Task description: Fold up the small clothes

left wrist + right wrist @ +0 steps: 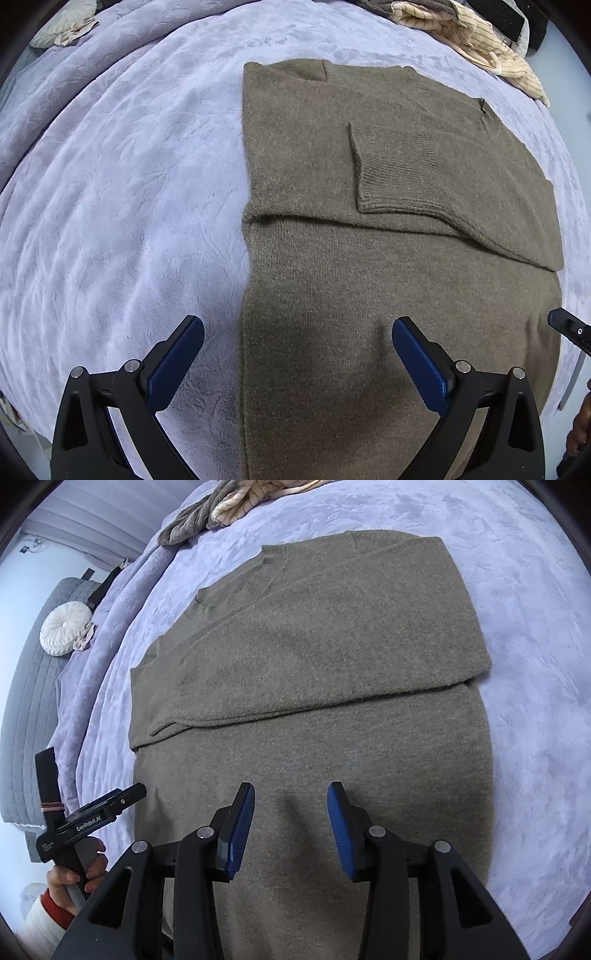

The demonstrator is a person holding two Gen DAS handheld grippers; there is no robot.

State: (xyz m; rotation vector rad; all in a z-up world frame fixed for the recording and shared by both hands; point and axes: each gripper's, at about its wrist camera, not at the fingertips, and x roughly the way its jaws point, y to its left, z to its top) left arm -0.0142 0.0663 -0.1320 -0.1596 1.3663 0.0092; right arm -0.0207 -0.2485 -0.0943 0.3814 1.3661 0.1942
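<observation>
Lying flat on the lavender bed cover [122, 192], the olive-brown sweater [388, 266] has its sleeves folded across its body. Above its near hem, the left claw [297, 365] and right claw [290, 827] both hover spread, gripping nothing.

The sweater [388, 295] was olive-brown, the bed [129, 221] cover pale lavender with an embossed leafy pattern. Each hand-held gripper [290, 827] was black with blue pads. A cream garment [476, 40] bore dark pinstripes.
</observation>
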